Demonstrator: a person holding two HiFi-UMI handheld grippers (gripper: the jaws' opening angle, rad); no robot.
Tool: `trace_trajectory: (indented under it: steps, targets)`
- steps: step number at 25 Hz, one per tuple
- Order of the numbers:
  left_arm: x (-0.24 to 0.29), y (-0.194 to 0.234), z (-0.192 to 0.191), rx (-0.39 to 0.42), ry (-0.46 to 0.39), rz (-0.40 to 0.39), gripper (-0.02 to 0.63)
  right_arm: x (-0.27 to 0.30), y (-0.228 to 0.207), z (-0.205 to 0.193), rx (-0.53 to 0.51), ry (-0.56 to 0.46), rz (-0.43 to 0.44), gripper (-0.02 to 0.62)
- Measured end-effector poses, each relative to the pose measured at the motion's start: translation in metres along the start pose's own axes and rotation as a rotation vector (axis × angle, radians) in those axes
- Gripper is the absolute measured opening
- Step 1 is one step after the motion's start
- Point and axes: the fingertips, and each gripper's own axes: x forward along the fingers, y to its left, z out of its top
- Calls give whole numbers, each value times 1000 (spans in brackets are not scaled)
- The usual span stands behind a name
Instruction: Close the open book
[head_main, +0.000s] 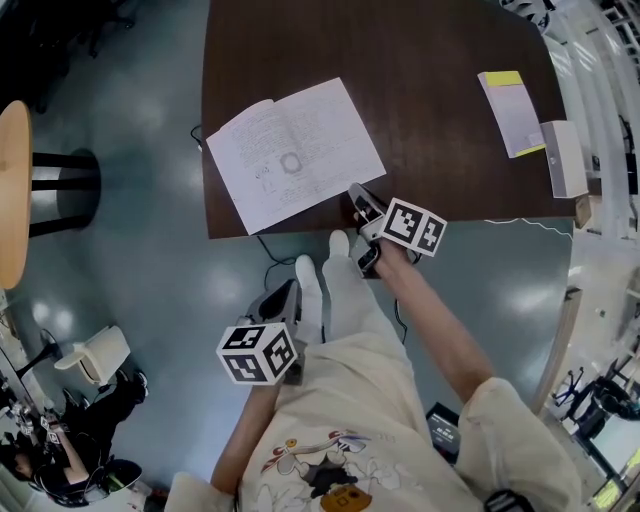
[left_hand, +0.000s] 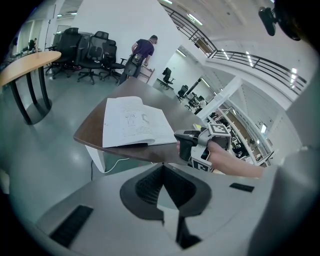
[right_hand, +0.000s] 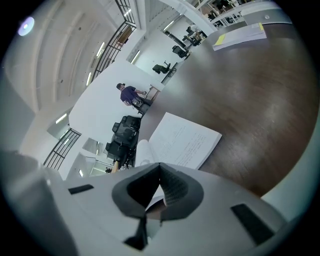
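Open book (head_main: 295, 155) lies flat, pages up, on the dark brown surface (head_main: 430, 100), at its near left corner. In the left gripper view the book (left_hand: 132, 122) sits ahead of the tongs, with its spine fold visible.

Right tongs (head_main: 357, 198) are pressed together and empty, with the tips just beside the book's near right corner. Can't tell if they touch the page. The right gripper view shows the tongs (right_hand: 160, 167) closed, with the book (right_hand: 185, 140) just beyond them.

Left tongs (head_main: 283, 297) are below the book and off the surface, over the floor by the person's white-socked feet (head_main: 325, 290). The left gripper view shows these tongs (left_hand: 162, 167) closed too, nothing in them.

Yellow-topped pad (head_main: 512, 110) is well right of the book, and the white box (head_main: 563, 158) is further right. Round wooden table (head_main: 12, 190) is far left of the book. Person (left_hand: 144, 50) stands well behind the book, by the office chairs (left_hand: 87, 52).
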Motion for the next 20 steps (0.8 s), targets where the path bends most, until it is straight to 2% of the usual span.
trace_trajectory:
  steps: [11, 20]
  targets:
    - [-15, 13, -2, -19, -37, 0, 6, 6, 18, -55, -47, 94, 2, 6]
    - [-36, 37, -15, -92, -93, 27, 6, 25, 46, -101, -109, 193, 52, 19]
